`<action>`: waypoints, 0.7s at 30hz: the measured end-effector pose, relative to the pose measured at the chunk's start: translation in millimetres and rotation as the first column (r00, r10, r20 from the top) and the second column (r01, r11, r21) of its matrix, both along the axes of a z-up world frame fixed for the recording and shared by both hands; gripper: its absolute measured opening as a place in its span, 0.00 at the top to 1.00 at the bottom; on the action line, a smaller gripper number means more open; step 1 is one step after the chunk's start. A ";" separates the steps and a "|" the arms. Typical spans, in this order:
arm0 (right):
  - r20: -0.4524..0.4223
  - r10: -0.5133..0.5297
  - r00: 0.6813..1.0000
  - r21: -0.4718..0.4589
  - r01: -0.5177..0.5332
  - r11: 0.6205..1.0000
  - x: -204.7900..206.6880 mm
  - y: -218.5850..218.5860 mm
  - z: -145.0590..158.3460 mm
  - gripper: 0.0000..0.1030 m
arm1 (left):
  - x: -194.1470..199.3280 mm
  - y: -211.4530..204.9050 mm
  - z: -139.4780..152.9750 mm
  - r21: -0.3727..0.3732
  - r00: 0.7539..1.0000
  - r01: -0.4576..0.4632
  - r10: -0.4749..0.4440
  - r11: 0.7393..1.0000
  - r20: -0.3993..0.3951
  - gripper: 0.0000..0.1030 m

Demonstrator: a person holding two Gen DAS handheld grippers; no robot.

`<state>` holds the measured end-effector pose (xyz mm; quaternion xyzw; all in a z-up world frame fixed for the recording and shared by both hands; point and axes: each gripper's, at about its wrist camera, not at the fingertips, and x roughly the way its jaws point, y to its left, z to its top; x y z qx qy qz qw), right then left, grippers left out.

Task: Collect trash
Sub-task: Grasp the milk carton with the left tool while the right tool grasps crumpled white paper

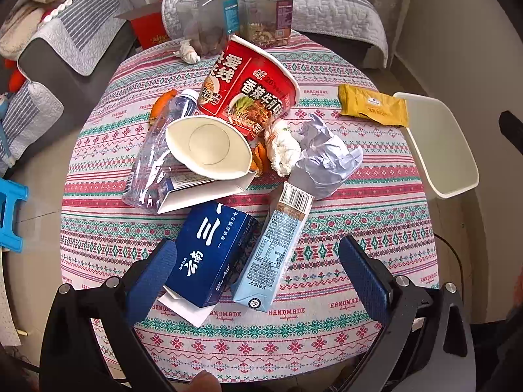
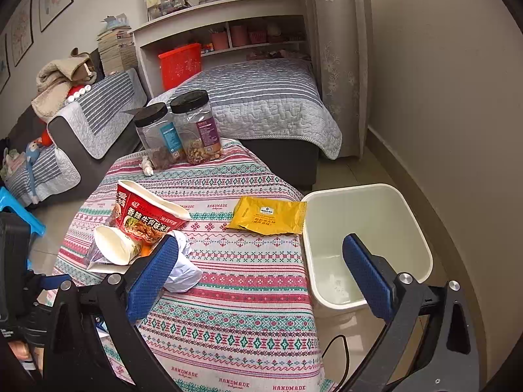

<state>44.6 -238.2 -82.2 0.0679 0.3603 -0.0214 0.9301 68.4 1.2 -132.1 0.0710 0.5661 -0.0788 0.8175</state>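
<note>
Trash lies on the patterned tablecloth (image 1: 327, 333): a dark blue box (image 1: 209, 254), a pale blue drink carton (image 1: 274, 248), crumpled grey paper (image 1: 327, 160), a white tissue wad (image 1: 282, 147), a red noodle cup (image 1: 251, 88), a white paper cup (image 1: 209, 150), a clear plastic bottle (image 1: 157, 150) and a yellow snack packet (image 1: 372, 106). My left gripper (image 1: 258, 281) is open above the blue box and carton. My right gripper (image 2: 258, 277) is open and empty over the table's right edge beside the white bin (image 2: 369, 202). The noodle cup (image 2: 143, 215) and yellow packet (image 2: 268, 215) also show there.
Two black-lidded clear jars (image 1: 235, 13) and a small tissue (image 1: 188, 53) stand at the table's far edge. Orange peel (image 1: 161, 101) lies left of the bottle. The white bin (image 1: 438, 143) stands at the table's right. A sofa (image 2: 81, 130) and a bed (image 2: 261, 98) lie beyond.
</note>
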 end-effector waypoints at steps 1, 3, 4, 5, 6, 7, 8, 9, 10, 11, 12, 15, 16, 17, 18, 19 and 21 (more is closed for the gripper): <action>-0.002 -0.005 1.000 -0.015 0.005 1.000 1.5 0.3 -1.4 0.06 | -0.7 -5.6 -6.8 0.015 1.000 0.020 -0.020 1.000 -0.008 0.06; -0.014 -0.017 1.000 -0.042 0.016 0.999 6.0 -0.6 -5.1 0.06 | 1.8 -16.0 -21.5 0.076 0.998 0.056 -0.054 0.996 -0.021 0.06; -0.032 -0.020 0.999 -0.047 0.019 0.999 10.7 -3.9 -7.7 0.06 | 2.1 -20.5 -29.5 0.111 0.997 0.072 -0.070 0.991 -0.029 0.07; -0.047 -0.022 0.999 -0.048 0.020 0.999 13.3 -4.8 -11.1 0.06 | 2.4 -24.0 -37.2 0.136 0.996 0.090 -0.085 0.987 -0.041 0.09; -0.064 -0.022 0.998 -0.048 0.019 0.999 17.2 -6.1 -15.0 0.06 | 5.6 -26.3 -43.4 0.154 0.993 0.108 -0.100 0.982 -0.058 0.14; -0.080 -0.019 0.997 -0.048 0.016 0.999 20.8 -6.3 -18.7 0.06 | 7.9 -29.3 -48.4 0.160 0.991 0.125 -0.115 0.979 -0.074 0.22; -0.097 -0.014 0.995 -0.049 0.009 0.999 24.7 -5.9 -22.7 0.06 | 9.9 -32.0 -52.4 0.158 0.988 0.143 -0.131 0.977 -0.086 0.25; -0.111 -0.007 0.994 -0.051 0.002 0.999 28.3 -4.7 -26.6 0.06 | 12.2 -34.9 -56.8 0.162 0.986 0.153 -0.138 0.975 -0.097 0.30; -0.124 0.001 0.992 -0.053 -0.008 0.999 31.5 -4.1 -30.6 0.06 | 15.8 -35.1 -61.6 0.180 0.985 0.152 -0.134 0.972 -0.110 0.38; -0.133 0.009 0.991 -0.057 -0.016 0.998 34.3 -2.0 -34.2 0.06 | 20.2 -34.5 -66.8 0.199 0.985 0.149 -0.127 0.968 -0.121 0.46; -0.144 0.022 0.989 -0.061 -0.031 0.998 37.0 -0.1 -38.5 0.06 | 23.0 -33.2 -70.0 0.202 0.983 0.150 -0.124 0.968 -0.132 0.63; -0.188 0.076 0.979 -0.055 -0.088 0.995 47.1 9.6 -51.5 0.07 | 23.4 -27.9 -57.5 0.086 0.979 0.168 -0.155 0.982 -0.133 0.69; -0.200 0.095 0.975 -0.051 -0.107 0.993 50.2 13.0 -55.2 0.07 | 21.4 -24.9 -47.6 0.033 0.978 0.173 -0.168 0.984 -0.126 0.69; -0.208 0.112 0.972 -0.045 -0.124 0.991 52.9 16.2 -57.7 0.07 | 18.6 -21.5 -36.3 -0.013 0.977 0.179 -0.179 0.984 -0.113 0.69; -0.213 0.130 0.968 -0.036 -0.141 0.989 56.5 20.4 -59.9 0.07 | 15.4 -16.7 -23.6 -0.051 0.978 0.183 -0.187 0.982 -0.090 0.69; -0.217 0.148 0.965 -0.027 -0.158 0.987 59.6 24.3 -61.9 0.07 | 12.3 -10.2 -10.4 -0.083 0.980 0.181 -0.186 0.980 -0.064 0.69; -0.228 0.188 0.955 -0.011 -0.196 0.981 65.5 34.2 -65.9 0.07 | 9.8 7.7 14.3 -0.133 0.986 0.166 -0.168 0.977 -0.003 0.69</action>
